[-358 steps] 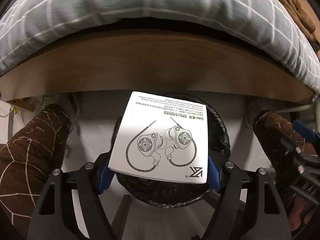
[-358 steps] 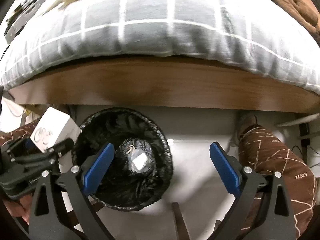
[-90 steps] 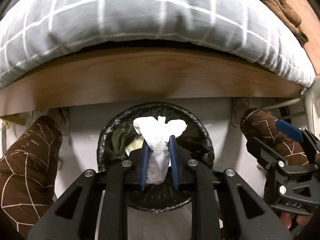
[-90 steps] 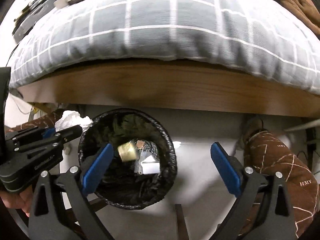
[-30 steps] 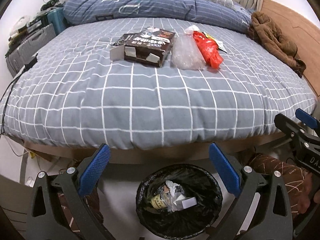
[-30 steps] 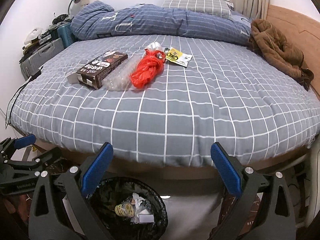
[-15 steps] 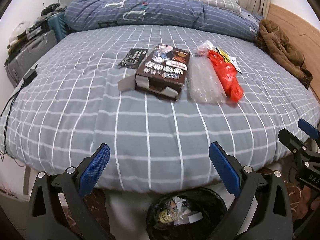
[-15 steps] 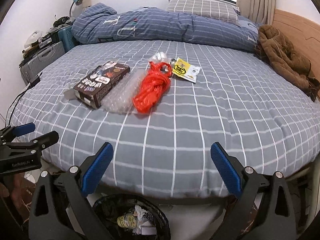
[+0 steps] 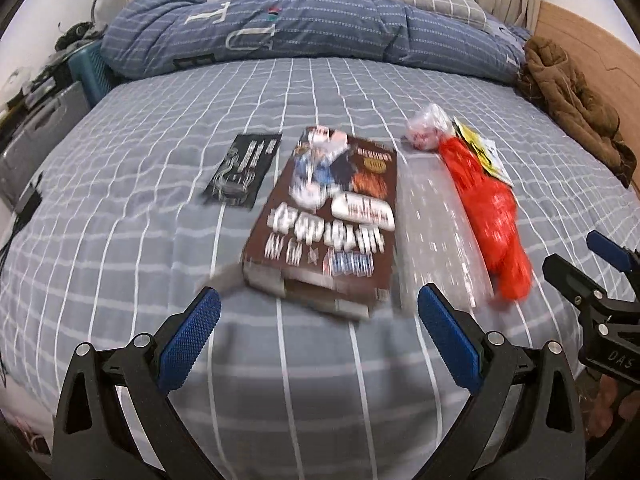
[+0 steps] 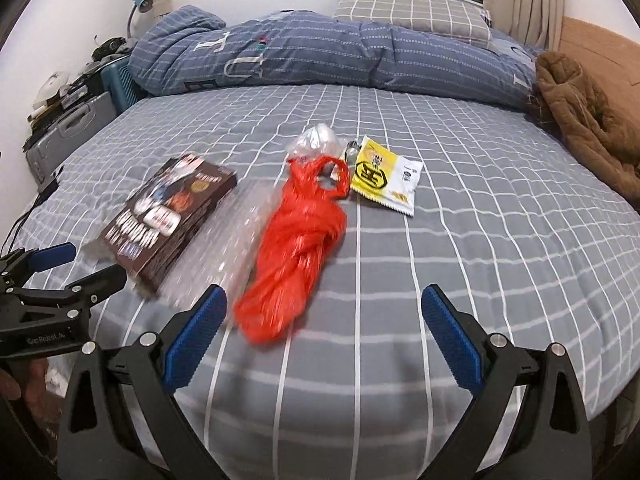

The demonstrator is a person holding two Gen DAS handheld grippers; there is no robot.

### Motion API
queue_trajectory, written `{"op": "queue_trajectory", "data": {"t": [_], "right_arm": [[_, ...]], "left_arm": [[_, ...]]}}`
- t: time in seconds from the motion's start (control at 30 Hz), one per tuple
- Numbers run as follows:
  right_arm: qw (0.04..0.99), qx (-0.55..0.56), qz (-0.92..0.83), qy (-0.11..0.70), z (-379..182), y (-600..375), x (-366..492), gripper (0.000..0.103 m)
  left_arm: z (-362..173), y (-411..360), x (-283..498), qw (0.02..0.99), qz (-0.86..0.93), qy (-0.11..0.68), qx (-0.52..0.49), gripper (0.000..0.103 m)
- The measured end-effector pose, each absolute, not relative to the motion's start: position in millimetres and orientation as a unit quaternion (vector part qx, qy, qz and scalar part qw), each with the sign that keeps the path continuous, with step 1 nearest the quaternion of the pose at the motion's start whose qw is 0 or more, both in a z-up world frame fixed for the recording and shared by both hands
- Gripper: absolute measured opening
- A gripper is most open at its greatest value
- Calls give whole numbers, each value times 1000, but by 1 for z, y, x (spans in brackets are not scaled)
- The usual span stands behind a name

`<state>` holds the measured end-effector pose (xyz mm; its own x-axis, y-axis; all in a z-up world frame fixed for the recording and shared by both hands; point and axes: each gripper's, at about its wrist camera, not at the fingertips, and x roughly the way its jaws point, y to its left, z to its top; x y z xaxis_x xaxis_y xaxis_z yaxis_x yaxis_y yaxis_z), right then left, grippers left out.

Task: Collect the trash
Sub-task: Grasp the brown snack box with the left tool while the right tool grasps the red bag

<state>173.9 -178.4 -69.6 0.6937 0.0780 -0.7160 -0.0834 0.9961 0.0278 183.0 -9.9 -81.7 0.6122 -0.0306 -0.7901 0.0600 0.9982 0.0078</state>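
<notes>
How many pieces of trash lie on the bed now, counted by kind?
Boxes: 1, brown box
Plastic bags and wraps: 3, red bag, bubble wrap, crumpled clear bag
Flat packets: 2, yellow packet, black packet
Total: 6

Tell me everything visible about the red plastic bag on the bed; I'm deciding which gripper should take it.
The red plastic bag is thin, crinkled film, bunched into a long twisted bundle with handle loops at its far end. It lies flat on the grey checked bedspread, beside clear bubble wrap, its loops touching a crumpled clear bag and close to a yellow packet. Neither gripper touches it.
</notes>
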Motion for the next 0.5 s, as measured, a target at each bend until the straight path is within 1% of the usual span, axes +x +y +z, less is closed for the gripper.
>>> {"op": "queue_trajectory", "data": {"t": [0.3,0.5], "right_arm": [[916,9,57,398,-84,-175,229,84],[911,16,65,406,-96,-174,243,73]], "left_arm": [[-91,-11,242,892,-38,450,30,97],[-100,-16,254,888,-48,457,29,97]]}}
